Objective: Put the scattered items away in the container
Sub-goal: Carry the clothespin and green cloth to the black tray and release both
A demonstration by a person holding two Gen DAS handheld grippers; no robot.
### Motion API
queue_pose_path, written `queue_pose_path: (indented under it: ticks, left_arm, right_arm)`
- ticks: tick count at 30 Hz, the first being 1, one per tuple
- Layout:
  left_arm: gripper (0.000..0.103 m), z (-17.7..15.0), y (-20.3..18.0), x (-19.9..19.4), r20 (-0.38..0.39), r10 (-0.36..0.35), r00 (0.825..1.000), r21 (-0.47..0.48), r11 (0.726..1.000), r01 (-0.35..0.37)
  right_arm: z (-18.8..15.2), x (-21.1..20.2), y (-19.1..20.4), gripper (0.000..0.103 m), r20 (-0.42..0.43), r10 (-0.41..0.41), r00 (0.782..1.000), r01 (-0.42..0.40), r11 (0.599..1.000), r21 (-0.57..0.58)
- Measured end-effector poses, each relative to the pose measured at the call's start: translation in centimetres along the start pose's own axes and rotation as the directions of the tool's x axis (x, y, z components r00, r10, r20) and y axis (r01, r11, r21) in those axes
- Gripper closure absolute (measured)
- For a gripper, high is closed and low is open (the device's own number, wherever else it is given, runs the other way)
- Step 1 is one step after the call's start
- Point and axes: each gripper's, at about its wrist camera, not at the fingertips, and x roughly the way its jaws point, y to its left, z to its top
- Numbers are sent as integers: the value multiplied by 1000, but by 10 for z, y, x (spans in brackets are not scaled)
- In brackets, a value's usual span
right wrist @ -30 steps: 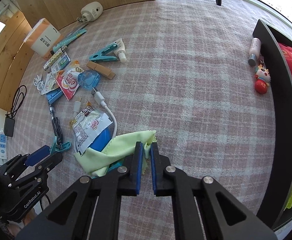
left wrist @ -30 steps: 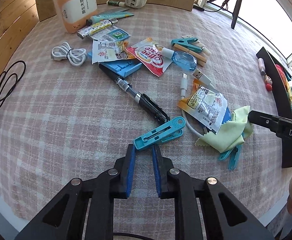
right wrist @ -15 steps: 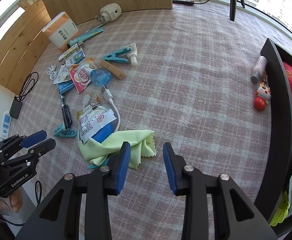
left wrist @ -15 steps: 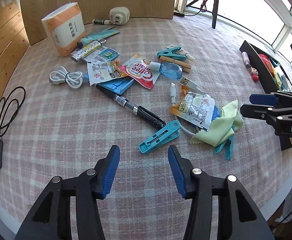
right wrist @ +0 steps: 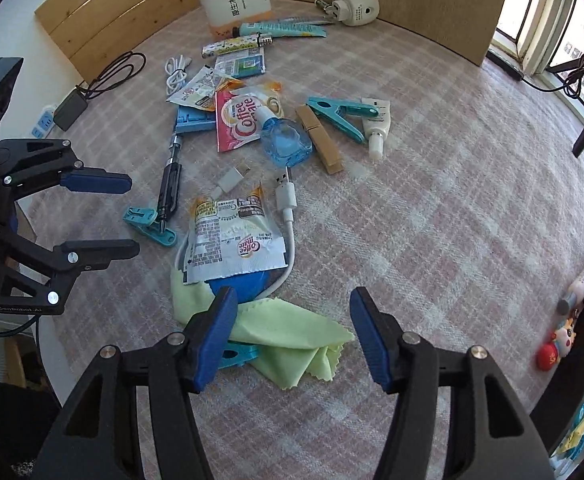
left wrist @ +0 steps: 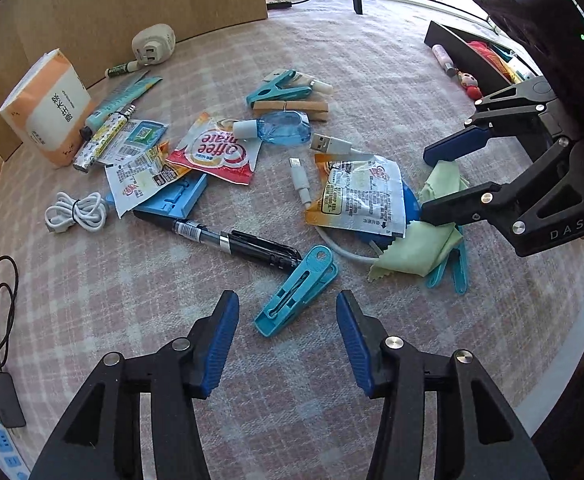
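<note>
Lay scattered over the plaid cloth [left wrist: 140,288]. Stood at its far edge: black bin [left wrist: 458,50], red and yellow things inside, contents unclear. Seen only from the right wrist: wall strip [right wrist: 43,123]. Left claw [left wrist: 288,338] closing, empty, over the clip [left wrist: 298,290]. Right claw [right wrist: 294,332] opening, empty, over the green rag [right wrist: 292,340].

a pink plaid cloth [left wrist: 92,280] covers the table; a power strip [right wrist: 44,122] lies beyond its edge.

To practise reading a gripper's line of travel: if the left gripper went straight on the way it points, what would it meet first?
Most likely the teal clothes peg lying between the open fingers, though depth is hard to judge.
</note>
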Motion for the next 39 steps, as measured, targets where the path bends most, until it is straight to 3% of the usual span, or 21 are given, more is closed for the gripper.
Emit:
queue_pose_path:
  ticks: [2, 6, 9, 11, 15, 26, 29, 31, 33, 36, 39]
  left_arm:
    - [67, -3, -3, 0, -5, -14, 1000, 5, 1000, 14]
    - [83, -5, -6, 2, -9, -31, 999, 4, 1000, 31]
    - [92, -2, -8, 2, -4, -41, 999, -4, 999, 41]
    - [92, 0, -7, 2, 1, -47, 999, -19, 999, 47]
    - [92, 4, -3, 3, 12, -50, 999, -49, 998, 50]
    - [92, -4, 6, -26, 71, -36, 997, -185, 982, 49]
    - [92, -4, 8, -42, 102, -28, 994, -213, 976, 50]
    - [92, -4, 5, -56, 126, -20, 992, -227, 973, 49]
    - [92, 3, 0, -67, 154, -17, 988, -225, 973, 52]
    - [92, 22, -18, -78, 186, -33, 982, -194, 978, 70]
    - [92, 44, -51, -83, 211, -45, 976, -128, 989, 73]
  right_arm:
    - [-6, 0, 3, 52, -6, 3, 1000, -3, 1000, -17]
    - [-15, -5, -1, 74, -25, 34, 999, -34, 999, 19]
    - [-21, -7, -3, 83, -28, 44, 999, -43, 998, 51]
    - [-25, -8, -1, 93, -31, 45, 999, -43, 997, 58]
    - [-32, -14, 1, 95, -7, 38, 999, -38, 995, 92]
    - [-43, -56, -18, 96, 157, -17, 987, -27, 962, 272]
    - [-48, -73, -48, 96, 214, -47, 976, -27, 944, 330]
    - [-43, -80, -46, 96, 241, -78, 967, -19, 927, 376]
    - [-61, -101, -52, 96, 268, -102, 958, -21, 907, 421]
    - [-68, -114, -55, 96, 292, -180, 939, 19, 877, 480]
    - [-96, -142, -77, 96, 297, -266, 917, 63, 832, 551]
